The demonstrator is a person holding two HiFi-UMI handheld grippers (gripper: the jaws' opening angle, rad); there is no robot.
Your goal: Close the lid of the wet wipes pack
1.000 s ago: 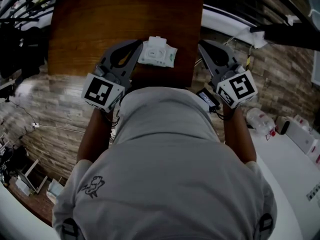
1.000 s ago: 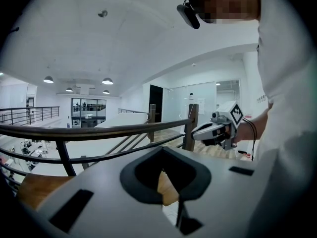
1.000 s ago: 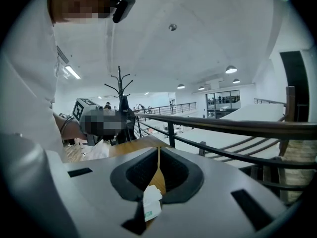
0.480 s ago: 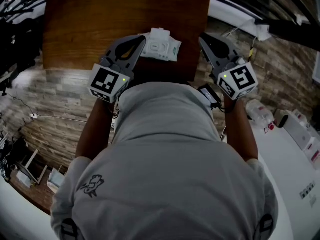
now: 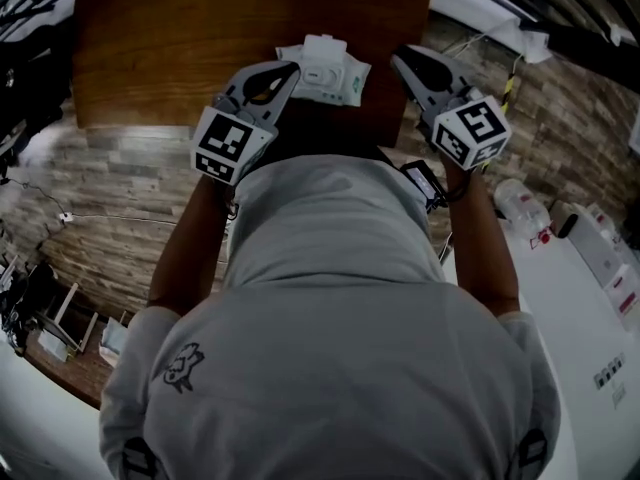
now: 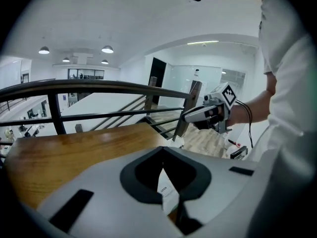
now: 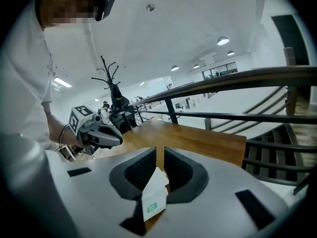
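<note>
The brown wooden table (image 5: 170,48) fills the top of the head view, and your grey shirt (image 5: 330,318) covers most of what is below it. Both grippers reach out past your chest toward the table's near edge, the left gripper (image 5: 287,70) at about 11 o'clock from you and the right gripper (image 5: 400,56) at about 1 o'clock. Each carries its marker cube (image 5: 228,143) at the rear.

The wet wipes pack (image 5: 325,68) lies flat on the table close to that near edge, at your 12 o'clock and between the two tools. The left gripper sits at the pack's 9 o'clock, and its tip overlaps the pack's left corner in the head view. You cannot tell from here whether it touches. The right gripper sits at the pack's 3 o'clock, near but apart from the pack's right edge.

Your left gripper is clenched. Its tips meet in its own view, and the pack's white wrapper shows only through the loop behind them, lower down. Your right gripper is clenched too, with just a thin slit between its jaws and nothing pinched. The pack with its small green label lies beneath them at 6 o'clock
</note>
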